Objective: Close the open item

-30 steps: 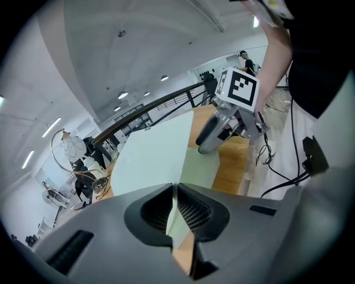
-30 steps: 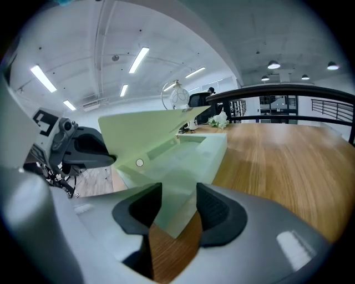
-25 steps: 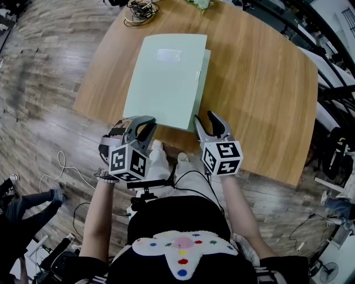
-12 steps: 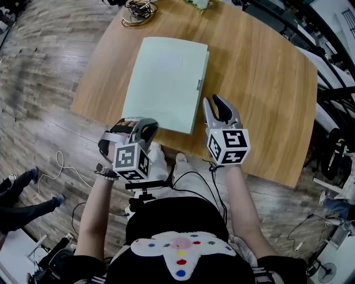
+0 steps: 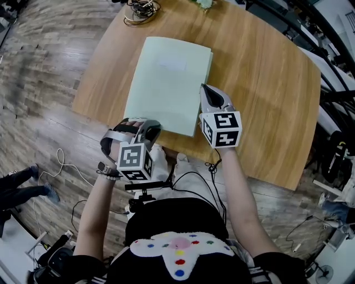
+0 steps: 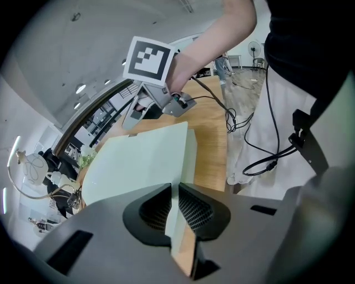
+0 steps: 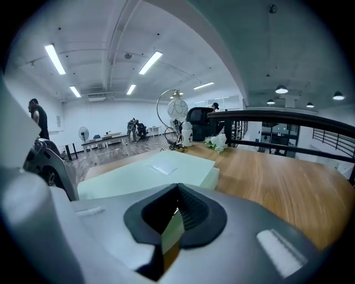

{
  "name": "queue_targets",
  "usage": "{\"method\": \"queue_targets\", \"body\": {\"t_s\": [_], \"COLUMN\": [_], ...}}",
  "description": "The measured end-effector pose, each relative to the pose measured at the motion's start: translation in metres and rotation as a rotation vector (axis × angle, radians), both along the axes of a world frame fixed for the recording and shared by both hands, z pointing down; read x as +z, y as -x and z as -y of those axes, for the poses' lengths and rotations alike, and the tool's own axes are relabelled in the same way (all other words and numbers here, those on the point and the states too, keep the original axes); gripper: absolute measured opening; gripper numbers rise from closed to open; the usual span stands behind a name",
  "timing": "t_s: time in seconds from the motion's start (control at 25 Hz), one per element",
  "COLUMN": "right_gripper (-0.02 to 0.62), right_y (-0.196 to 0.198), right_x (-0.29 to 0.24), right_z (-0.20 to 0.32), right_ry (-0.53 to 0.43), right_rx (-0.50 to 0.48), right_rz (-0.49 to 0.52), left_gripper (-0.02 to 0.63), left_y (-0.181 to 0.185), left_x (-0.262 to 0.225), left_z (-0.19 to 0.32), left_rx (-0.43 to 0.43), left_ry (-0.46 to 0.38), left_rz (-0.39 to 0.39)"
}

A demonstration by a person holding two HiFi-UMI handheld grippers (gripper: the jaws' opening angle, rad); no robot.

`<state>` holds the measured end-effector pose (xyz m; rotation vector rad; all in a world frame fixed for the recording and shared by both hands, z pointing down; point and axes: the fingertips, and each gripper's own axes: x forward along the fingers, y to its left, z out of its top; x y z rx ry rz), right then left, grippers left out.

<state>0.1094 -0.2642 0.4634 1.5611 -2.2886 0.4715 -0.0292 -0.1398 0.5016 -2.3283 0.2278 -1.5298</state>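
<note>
A pale green folder [image 5: 166, 83] lies flat and closed on the round wooden table [image 5: 260, 83], its near edge at the table's front. My left gripper [image 5: 148, 128] sits at the folder's near left corner. In the left gripper view the folder's [image 6: 138, 161] thin edge runs between the nearly closed pads of my left gripper [image 6: 173, 191]. My right gripper [image 5: 208, 94] is shut, tips at the folder's right edge near the front corner. The right gripper view looks over the folder [image 7: 150, 172] past the right gripper [image 7: 176, 211]; nothing shows held.
A coil of cables [image 5: 140, 8] and a small plant [image 5: 202, 3] lie at the table's far edge. A ring lamp [image 7: 176, 111] stands beyond the folder. Railings and desks [image 5: 333, 66] are to the right. A cable [image 5: 66, 166] trails on the wooden floor at left.
My right gripper moved forward and left to the folder's right edge and its jaws went from open to shut. The left gripper stayed at the near corner.
</note>
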Motion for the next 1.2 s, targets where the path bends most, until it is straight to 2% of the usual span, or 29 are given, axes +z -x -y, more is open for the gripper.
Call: {"method": "queue_targets", "body": {"t_s": [0.28,0.48,0.68,0.96,1.2], "right_gripper": [0.008,0.008,0.008,0.008,0.008], "right_y": [0.008,0.008,0.007,0.006,0.007], "right_x": [0.031,0.035,0.037,0.035,0.015], "right_z": [0.006,0.006,0.007,0.007,0.003], "right_ry": [0.081,0.068,0.051,0.054,0.006], "right_rx": [-0.038,-0.026,-0.04,-0.015,-0.001], "right_rz": [-0.049,-0.028,-0.01,0.005,0.009], "left_gripper": [0.046,0.057,0.061,0.021,0.006], "left_y": [-0.002,0.0,0.007,0.031,0.038], "left_x": [0.001,-0.003,-0.011,-0.041,-0.077], "left_z": [0.001,-0.001,0.002,0.017,0.026], "left_rx": [0.019,-0.014,-0.141,-0.371,-0.481], "left_ry": [0.0,-0.041,-0.015,-0.034,-0.051], "left_rz": [0.004,-0.021,-0.122,-0.301,-0.461]}}
